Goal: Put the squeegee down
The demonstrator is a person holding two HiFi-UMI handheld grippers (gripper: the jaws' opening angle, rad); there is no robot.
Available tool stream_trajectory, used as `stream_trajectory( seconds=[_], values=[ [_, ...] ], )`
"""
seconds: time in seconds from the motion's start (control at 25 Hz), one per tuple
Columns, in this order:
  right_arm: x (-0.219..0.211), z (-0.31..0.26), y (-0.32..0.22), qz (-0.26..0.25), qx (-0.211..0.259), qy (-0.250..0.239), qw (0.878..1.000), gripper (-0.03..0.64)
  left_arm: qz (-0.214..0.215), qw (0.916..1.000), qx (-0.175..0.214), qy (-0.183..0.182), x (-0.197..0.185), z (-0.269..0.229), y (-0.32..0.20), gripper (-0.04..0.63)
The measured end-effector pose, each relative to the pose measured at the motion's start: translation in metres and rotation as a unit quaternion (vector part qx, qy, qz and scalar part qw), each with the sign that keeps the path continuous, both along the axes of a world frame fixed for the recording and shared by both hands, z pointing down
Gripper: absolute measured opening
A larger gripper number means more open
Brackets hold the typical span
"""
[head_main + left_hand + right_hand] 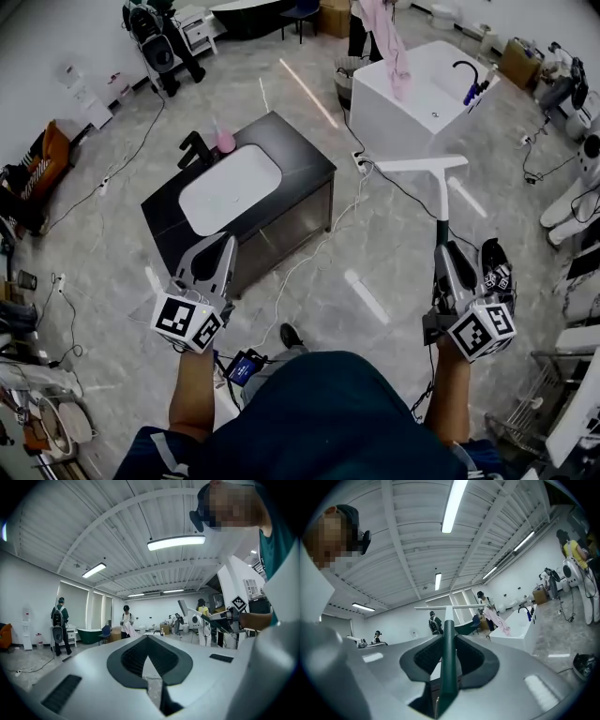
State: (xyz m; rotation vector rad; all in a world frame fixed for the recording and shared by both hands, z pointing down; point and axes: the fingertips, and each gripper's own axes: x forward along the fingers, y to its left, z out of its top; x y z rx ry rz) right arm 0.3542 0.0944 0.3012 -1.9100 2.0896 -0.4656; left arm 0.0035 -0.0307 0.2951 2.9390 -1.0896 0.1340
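Observation:
My right gripper [441, 251] is shut on the dark green handle of the squeegee [440, 208]. Its white blade [422, 164] lies crosswise at the far end, held out level over the floor. In the right gripper view the squeegee handle [448, 653] runs straight out between the pads to the blade [450, 607]. My left gripper [228, 244] hovers by the front corner of the black vanity [300, 164], its fingers meeting at the tips with nothing in them. From the left gripper view, the left gripper [147, 637] points into the room, with the right gripper visible at the right edge.
The vanity holds a white basin [230, 187], a black faucet [192, 148] and a pink bottle [225, 141]. A white bathtub [427, 89] with a pink cloth [394, 47] stands ahead of the squeegee. Cables [309, 258] cross the grey floor. People stand in the background.

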Motion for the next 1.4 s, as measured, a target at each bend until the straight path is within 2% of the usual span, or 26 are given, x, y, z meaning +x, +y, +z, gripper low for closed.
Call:
stream_trajectory(
  seconds=[0.44, 0.76, 1.12, 1.4],
  values=[
    [-0.044, -0.01, -0.058, 0.033, -0.001, 0.008, 0.999, 0.103, 0.033, 0.9994, -0.006, 0.008, -0.037, 0.005, -0.072, 0.005],
    [-0.087, -0.017, -0.105, 0.025, 0.008, 0.021, 0.999, 0.103, 0.031, 0.9993, 0.001, 0.02, -0.082, 0.008, -0.106, 0.005],
    [-0.121, -0.032, -0.155, -0.026, 0.012, 0.04, 0.999, 0.103, -0.016, 0.9993, -0.004, 0.033, -0.127, 0.011, -0.117, 0.005],
    [-0.124, -0.025, -0.227, -0.083, 0.015, 0.043, 0.996, 0.103, -0.085, 0.9961, -0.002, 0.023, -0.151, 0.018, -0.139, 0.005]
  ],
)
